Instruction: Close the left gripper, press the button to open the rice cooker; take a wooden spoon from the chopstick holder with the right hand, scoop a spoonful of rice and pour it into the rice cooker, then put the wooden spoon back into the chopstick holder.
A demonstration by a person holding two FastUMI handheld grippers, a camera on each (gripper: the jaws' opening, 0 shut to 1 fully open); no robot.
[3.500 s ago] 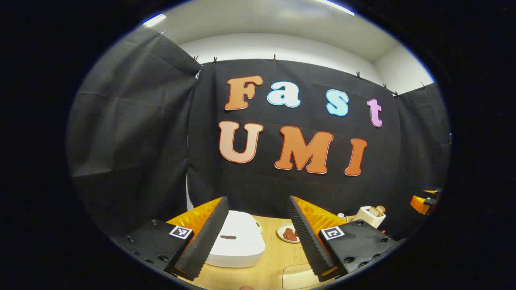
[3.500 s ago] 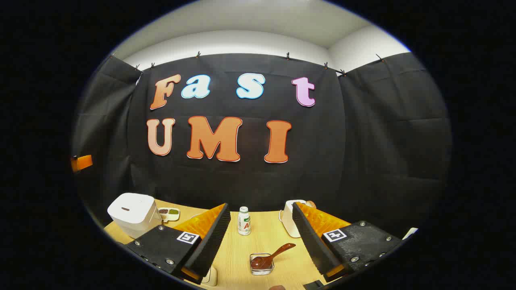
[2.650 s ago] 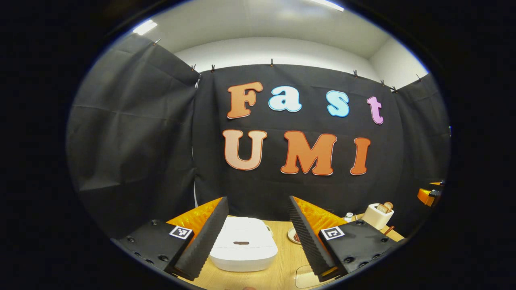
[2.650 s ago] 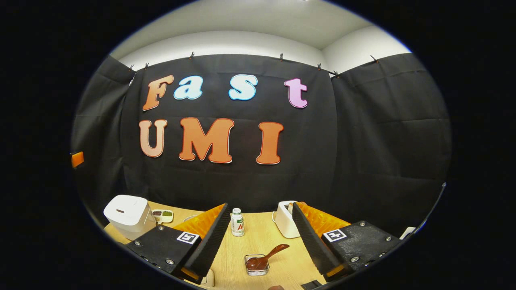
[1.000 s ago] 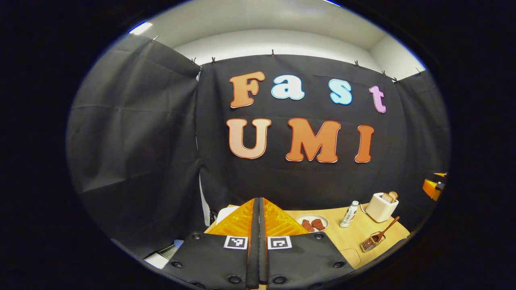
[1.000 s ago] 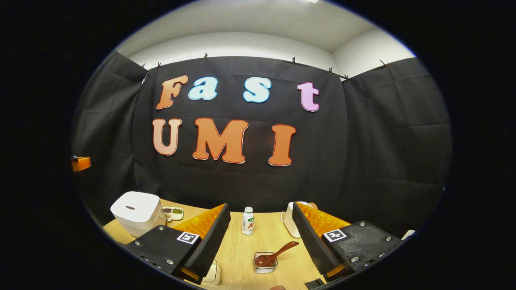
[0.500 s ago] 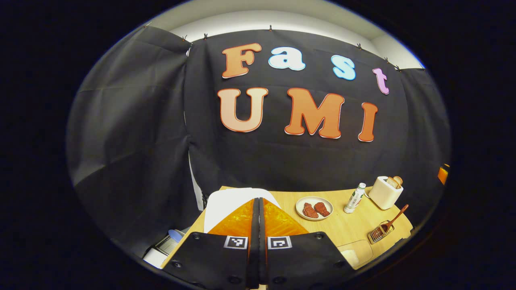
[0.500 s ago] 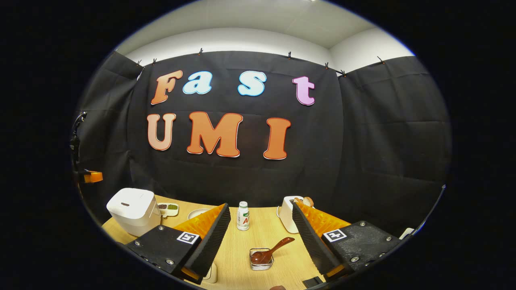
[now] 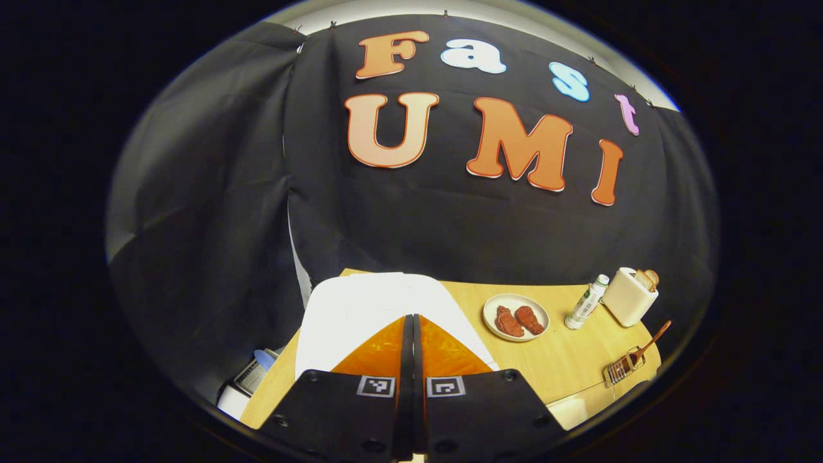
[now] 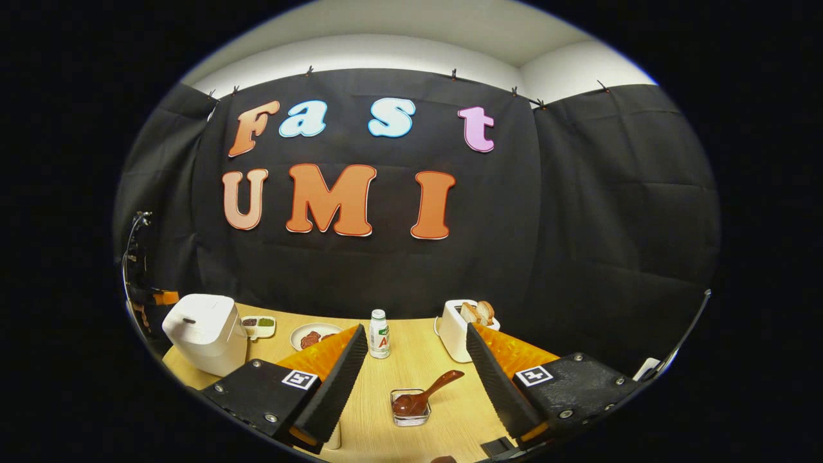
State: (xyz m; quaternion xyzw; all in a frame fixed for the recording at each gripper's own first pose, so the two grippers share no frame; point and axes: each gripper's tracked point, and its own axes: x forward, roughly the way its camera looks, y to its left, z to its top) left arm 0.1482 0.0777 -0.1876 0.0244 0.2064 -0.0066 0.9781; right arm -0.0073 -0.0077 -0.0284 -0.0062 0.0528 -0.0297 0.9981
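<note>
A black cloth wall backs a pale wooden tabletop [image 10: 386, 386] under a white ceiling. In the left gripper view, the left hand-held gripper [image 9: 412, 318] sits at bottom centre with its fingers pressed flat together, nothing between them, poised over the white lid of the rice cooker [image 9: 360, 308]; whether the tips touch the lid cannot be told. To the right of it lie a plate of reddish meat pieces [image 9: 515, 317], a small white bottle [image 9: 586, 302], a toaster [image 9: 629, 296] with bread in it, and at the far right edge the chopstick holder [image 9: 618, 370] with the wooden spoon [image 9: 651, 341] leaning out of it. In the right gripper view, the right hand-held gripper [image 10: 415, 379] is spread wide and empty at the bottom of the frame, and between its fingers stand the holder [image 10: 410, 409] with the spoon [image 10: 425, 394], bowl down and handle slanting to the upper right. The closed cooker [image 10: 204, 332] stands at lower left, beside a small divided dish [image 10: 258, 326]. The bottle [image 10: 379, 334] has a green and red label, too small to read. Square black-and-white markers sit on both grippers' bodies.
</note>
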